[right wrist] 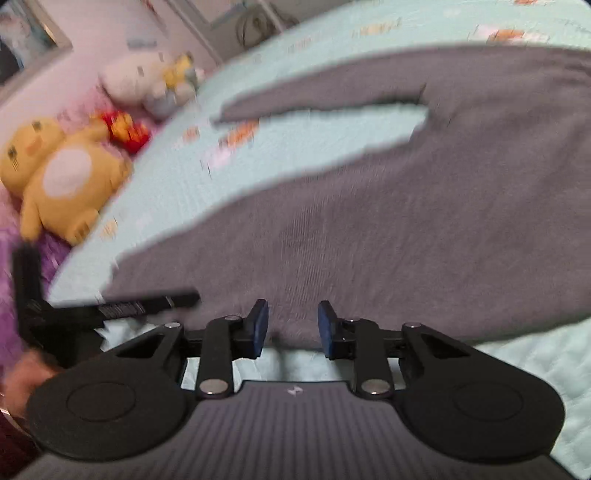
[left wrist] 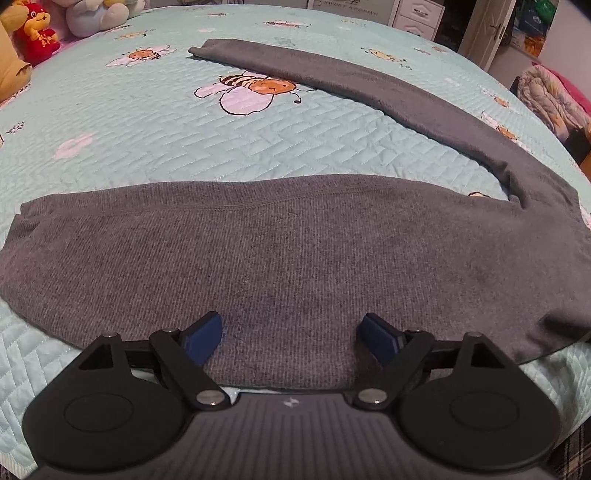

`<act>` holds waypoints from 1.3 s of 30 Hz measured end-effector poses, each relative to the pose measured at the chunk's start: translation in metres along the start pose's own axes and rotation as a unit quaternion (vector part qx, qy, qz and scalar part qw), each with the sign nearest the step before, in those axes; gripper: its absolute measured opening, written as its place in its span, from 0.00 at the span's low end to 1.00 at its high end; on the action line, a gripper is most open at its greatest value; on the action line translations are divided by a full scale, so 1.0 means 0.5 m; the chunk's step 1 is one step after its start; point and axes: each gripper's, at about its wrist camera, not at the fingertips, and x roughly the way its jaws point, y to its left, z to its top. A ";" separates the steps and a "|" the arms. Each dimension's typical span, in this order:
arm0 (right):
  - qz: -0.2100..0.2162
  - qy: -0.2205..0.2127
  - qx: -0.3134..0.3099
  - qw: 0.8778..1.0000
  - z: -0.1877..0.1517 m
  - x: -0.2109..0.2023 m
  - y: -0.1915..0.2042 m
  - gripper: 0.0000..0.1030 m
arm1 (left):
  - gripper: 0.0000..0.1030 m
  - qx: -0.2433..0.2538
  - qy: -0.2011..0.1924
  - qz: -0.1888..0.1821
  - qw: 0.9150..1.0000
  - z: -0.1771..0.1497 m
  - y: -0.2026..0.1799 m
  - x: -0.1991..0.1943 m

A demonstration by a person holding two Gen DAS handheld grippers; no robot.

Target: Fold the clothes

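Grey knit trousers (left wrist: 280, 251) lie flat on the light green quilted bed (left wrist: 147, 122), one leg (left wrist: 351, 85) stretching away to the far left, the other across the near side. My left gripper (left wrist: 293, 338) hovers open over the near edge of the cloth, blue pads wide apart, nothing between them. In the blurred right wrist view the same trousers (right wrist: 424, 229) spread out ahead. My right gripper (right wrist: 293, 326) is open just above their near edge, pads (right wrist: 260, 325) apart and empty. The other gripper's black body (right wrist: 122, 306) shows at the left, with a hand (right wrist: 22, 380) below it.
Plush toys sit at the head of the bed: a red one (left wrist: 37, 33), a pale one (left wrist: 99, 14) and a yellow one (right wrist: 62, 177). A white drawer unit (left wrist: 417, 16) and a door (left wrist: 491, 33) stand beyond the bed. A folded quilt (left wrist: 546, 96) lies at the right.
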 end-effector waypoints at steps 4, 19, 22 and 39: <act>-0.024 -0.051 0.047 0.997 0.031 -0.063 -0.092 0.30 | 0.90 0.003 0.005 0.010 1.000 0.005 -0.008 0.006; 0.076 -0.006 0.106 0.991 -0.053 -0.110 -0.147 0.22 | 0.75 -0.011 -0.030 -0.113 0.993 0.087 -0.101 -0.040; 0.075 -0.028 0.045 0.996 -0.029 -0.113 -0.108 0.22 | 0.75 -0.014 -0.008 -0.138 0.990 0.078 -0.121 -0.019; 0.013 -0.010 -0.202 0.979 -0.017 -0.063 -0.005 0.37 | 0.75 0.017 -0.032 -0.094 0.995 0.054 -0.125 -0.019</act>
